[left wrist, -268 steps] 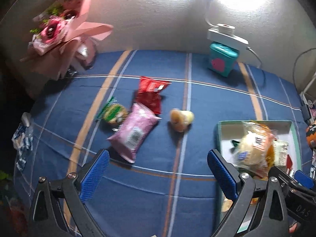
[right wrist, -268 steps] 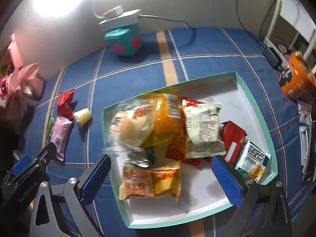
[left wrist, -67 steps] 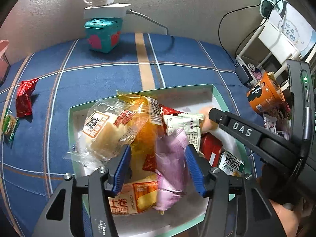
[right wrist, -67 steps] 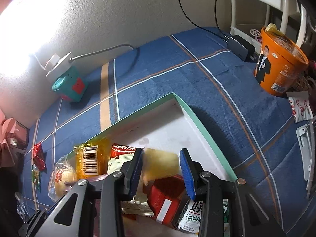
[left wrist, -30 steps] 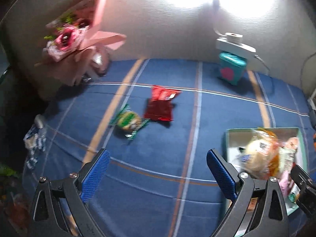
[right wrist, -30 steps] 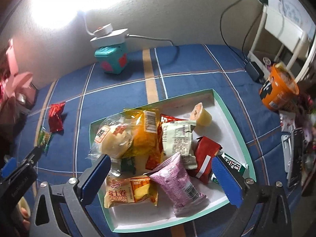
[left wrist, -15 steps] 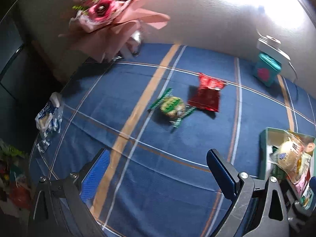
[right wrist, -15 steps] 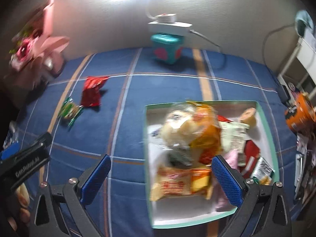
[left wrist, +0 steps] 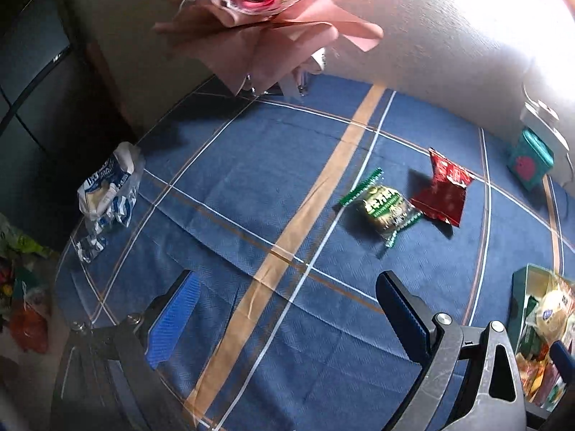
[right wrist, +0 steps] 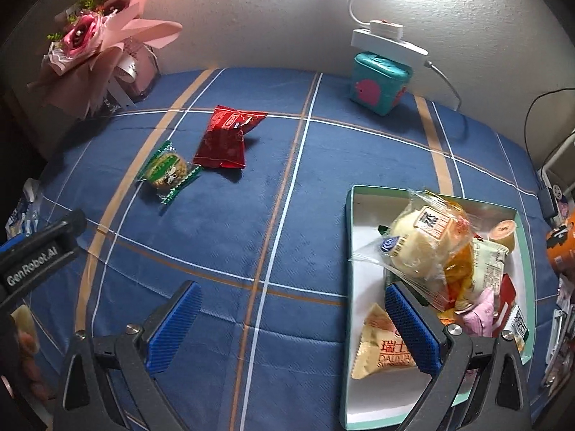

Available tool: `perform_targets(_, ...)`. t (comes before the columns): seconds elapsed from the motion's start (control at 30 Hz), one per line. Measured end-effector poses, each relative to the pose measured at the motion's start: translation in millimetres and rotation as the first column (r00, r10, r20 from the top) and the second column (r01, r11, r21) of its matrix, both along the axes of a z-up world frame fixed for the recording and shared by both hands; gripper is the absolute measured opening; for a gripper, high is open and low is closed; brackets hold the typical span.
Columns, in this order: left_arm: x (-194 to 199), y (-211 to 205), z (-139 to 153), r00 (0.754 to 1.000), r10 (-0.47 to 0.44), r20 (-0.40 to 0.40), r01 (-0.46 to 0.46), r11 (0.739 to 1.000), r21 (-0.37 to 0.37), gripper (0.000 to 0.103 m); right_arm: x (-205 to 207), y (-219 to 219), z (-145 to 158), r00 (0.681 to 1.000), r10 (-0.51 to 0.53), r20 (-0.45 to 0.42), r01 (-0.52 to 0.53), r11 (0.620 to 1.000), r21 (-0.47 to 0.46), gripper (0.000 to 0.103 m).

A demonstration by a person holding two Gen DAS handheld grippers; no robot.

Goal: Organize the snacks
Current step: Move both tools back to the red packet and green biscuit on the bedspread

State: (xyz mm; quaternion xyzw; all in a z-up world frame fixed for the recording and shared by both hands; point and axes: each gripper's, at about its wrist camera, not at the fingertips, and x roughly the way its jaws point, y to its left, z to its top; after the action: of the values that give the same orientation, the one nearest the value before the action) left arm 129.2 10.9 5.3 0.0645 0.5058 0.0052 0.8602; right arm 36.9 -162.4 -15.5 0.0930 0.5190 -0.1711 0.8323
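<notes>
A green-wrapped snack (left wrist: 383, 209) (right wrist: 167, 171) and a red packet (left wrist: 442, 191) (right wrist: 226, 139) lie side by side on the blue checked cloth, well ahead of both grippers. The white box with a green rim (right wrist: 523, 248) (left wrist: 517, 282) holds several snacks, among them a clear-wrapped bun (right wrist: 420, 244), a pink packet (right wrist: 479, 314) and a cream cake packet (right wrist: 386, 344). My left gripper (left wrist: 287, 309) is open over bare cloth with nothing between its fingers. My right gripper (right wrist: 293, 318) is open too, its right finger over the box's near left part.
A pink flower bouquet (left wrist: 266, 10) (right wrist: 93, 46) leans at the back left. A teal box (right wrist: 379, 82) (left wrist: 530, 158) with a white power strip (right wrist: 388, 41) on it stands by the wall. A blue-and-white wrapper (left wrist: 107, 186) lies at the cloth's left edge. An orange cup (right wrist: 562, 251) sits far right.
Both grippers have swung left, away from the box, toward the green snack and the red packet. The pink packet and the small yellow snack now lie in the box. Both grippers are open.
</notes>
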Motion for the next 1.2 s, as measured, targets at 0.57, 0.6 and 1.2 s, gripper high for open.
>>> perform_targets(0.57, 33.0, -16.2, -2.5, 0.996, -0.085, 0.011, 0.086, 0.993, -0.080, 0.098, 26.4, -5.7, -6.2, 0.999, -0.018, 0.034, 0.016, 0.998, 0.059, 0.103)
perform_targets(0.6, 35.1, -17.1, -4.2, 0.996, -0.090, 0.007, 0.091, 0.992, -0.088, 0.098, 27.9, -6.9, -6.3, 0.999, -0.021, 0.038, 0.018, 0.998, 0.068, 0.103)
perform_targets(1.2, 80.6, -24.9, -55.1, 0.995, -0.041, -0.089, 0.021, 0.975, -0.222, 0.098, 69.5, -41.4, -27.6, 0.994, -0.106, 0.040, 0.094, 0.969, 0.229, 0.103)
